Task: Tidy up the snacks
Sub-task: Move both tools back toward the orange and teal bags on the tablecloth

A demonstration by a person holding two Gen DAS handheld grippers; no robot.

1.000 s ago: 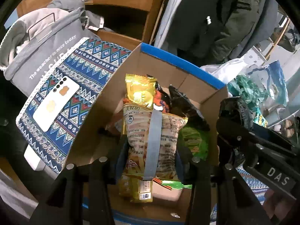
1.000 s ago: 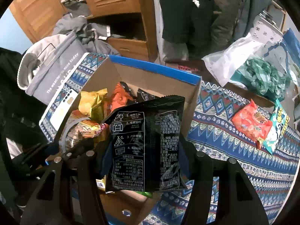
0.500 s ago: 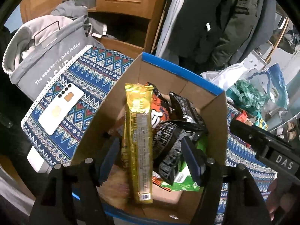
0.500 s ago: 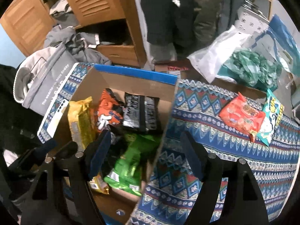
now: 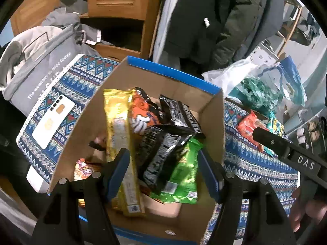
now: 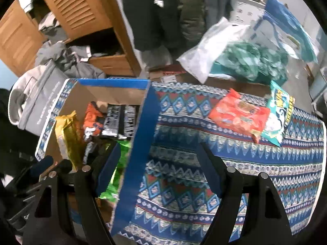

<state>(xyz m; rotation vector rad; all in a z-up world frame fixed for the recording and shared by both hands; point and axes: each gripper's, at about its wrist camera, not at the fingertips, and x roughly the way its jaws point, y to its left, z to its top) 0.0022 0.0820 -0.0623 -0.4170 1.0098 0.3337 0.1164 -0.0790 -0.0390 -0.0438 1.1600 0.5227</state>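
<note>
Blue-rimmed box point(image 5: 173, 69), green packet point(image 5: 181, 169), zigzag-patterned blue cloth point(image 6: 224, 163)

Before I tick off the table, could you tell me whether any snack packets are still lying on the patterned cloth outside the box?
Yes, a red packet and a teal packet lie on the patterned cloth, beside the box.

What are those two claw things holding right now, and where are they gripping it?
Nothing. The left gripper hangs open above the snack packets in the cardboard box, pressing none. The right gripper stands open astride the box's blue edge, empty.

Both wrist views were aimed steeply down, close above the desk point(image 6: 204, 163); the box point(image 5: 163, 85) was shared.
</note>
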